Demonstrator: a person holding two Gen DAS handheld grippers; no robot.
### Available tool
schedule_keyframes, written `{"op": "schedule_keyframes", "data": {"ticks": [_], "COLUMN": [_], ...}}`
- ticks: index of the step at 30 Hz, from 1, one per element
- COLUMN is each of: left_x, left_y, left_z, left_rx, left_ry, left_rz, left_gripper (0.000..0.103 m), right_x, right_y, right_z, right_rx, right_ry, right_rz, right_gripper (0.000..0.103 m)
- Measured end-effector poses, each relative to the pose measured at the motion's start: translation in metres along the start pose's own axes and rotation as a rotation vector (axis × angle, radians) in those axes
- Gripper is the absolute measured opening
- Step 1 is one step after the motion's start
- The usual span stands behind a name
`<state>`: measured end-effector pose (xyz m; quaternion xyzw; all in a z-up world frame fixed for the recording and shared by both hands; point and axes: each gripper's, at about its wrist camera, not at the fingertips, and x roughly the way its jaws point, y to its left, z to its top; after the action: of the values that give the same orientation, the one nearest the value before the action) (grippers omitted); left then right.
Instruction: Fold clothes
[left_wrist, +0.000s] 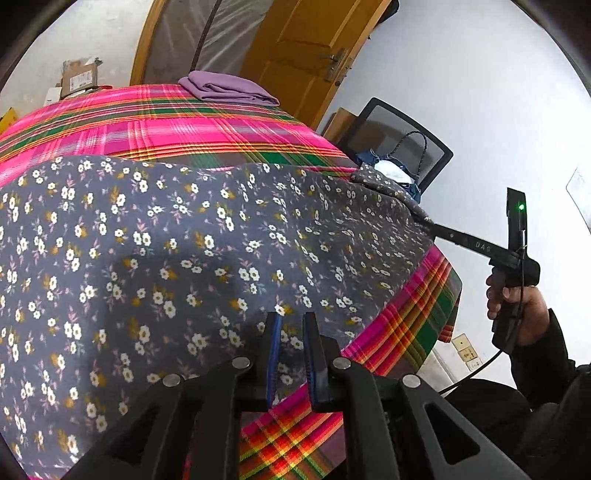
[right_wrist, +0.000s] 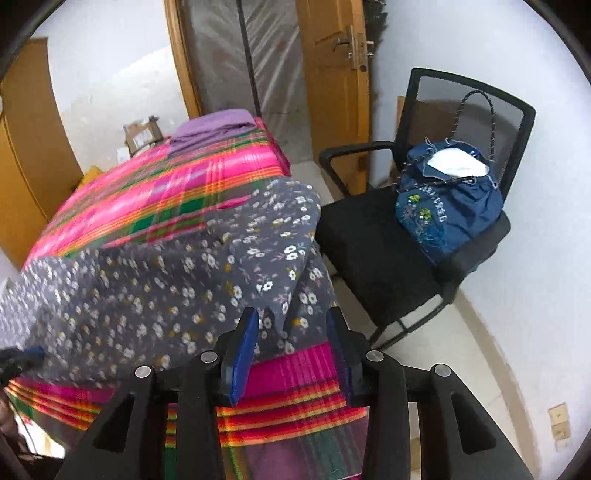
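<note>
A grey floral garment (left_wrist: 177, 240) lies spread over the near part of a table covered in pink plaid cloth (left_wrist: 166, 122). My left gripper (left_wrist: 291, 325) stands at the garment's near edge, its jaws a narrow gap apart, with the cloth lying flat under them. In the right wrist view my right gripper (right_wrist: 291, 321) is open wide, and a loose fold of the floral garment (right_wrist: 166, 288) sits between the pads without being pressed. From the left wrist view the right gripper (left_wrist: 428, 220) meets the garment's raised right corner. The left gripper (right_wrist: 26, 356) shows blurred at the left edge.
A folded purple cloth (left_wrist: 229, 90) rests at the table's far end, also the purple cloth (right_wrist: 214, 127). A black mesh chair (right_wrist: 369, 240) with a blue bag (right_wrist: 447, 210) stands right of the table. A wooden door (right_wrist: 332, 55) and a cardboard box (left_wrist: 79, 75) are behind. A hand (left_wrist: 517, 310) holds the right gripper.
</note>
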<state>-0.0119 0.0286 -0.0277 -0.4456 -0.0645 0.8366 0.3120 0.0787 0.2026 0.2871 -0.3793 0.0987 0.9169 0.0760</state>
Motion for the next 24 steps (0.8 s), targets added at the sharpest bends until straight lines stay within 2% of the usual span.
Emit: {"op": "schedule_keyframes", "data": {"ticks": [4, 9, 15, 20, 22, 23, 24], "left_x": [0.002, 0.005, 0.0, -0.001, 0.0, 0.001, 0.001], "left_y": [0.001, 0.001, 0.002, 0.004, 0.005, 0.005, 0.005], "left_z": [0.002, 0.004, 0.003, 0.004, 0.004, 0.005, 0.005], "left_rx": [-0.007, -0.01, -0.025, -0.036, -0.037, -0.037, -0.037], "left_ry": [0.0, -0.002, -0.021, -0.026, -0.024, -0.022, -0.02], "left_rz": [-0.009, -0.011, -0.001, 0.007, 0.006, 0.005, 0.005], "left_gripper": [0.011, 0.011, 0.011, 0.011, 0.011, 0.011, 0.011], "right_x": [-0.009, 0.013, 0.063, 0.087, 0.089, 0.089, 0.087], "right_y": [-0.007, 0.032, 0.069, 0.078, 0.076, 0.075, 0.072], "right_z": [0.011, 0.038, 0.053, 0.055, 0.055, 0.056, 0.057], "right_rx": [0.041, -0.175, -0.367, -0.433, -0.438, -0.438, -0.428], "right_ry": [-0.057, -0.062, 0.042, 0.105, 0.105, 0.101, 0.092], "right_rz": [-0.022, -0.033, -0.007, 0.001, -0.006, -0.011, -0.011], "right_gripper": [0.04, 0.04, 0.039, 0.039, 0.031, 0.014, 0.005]}}
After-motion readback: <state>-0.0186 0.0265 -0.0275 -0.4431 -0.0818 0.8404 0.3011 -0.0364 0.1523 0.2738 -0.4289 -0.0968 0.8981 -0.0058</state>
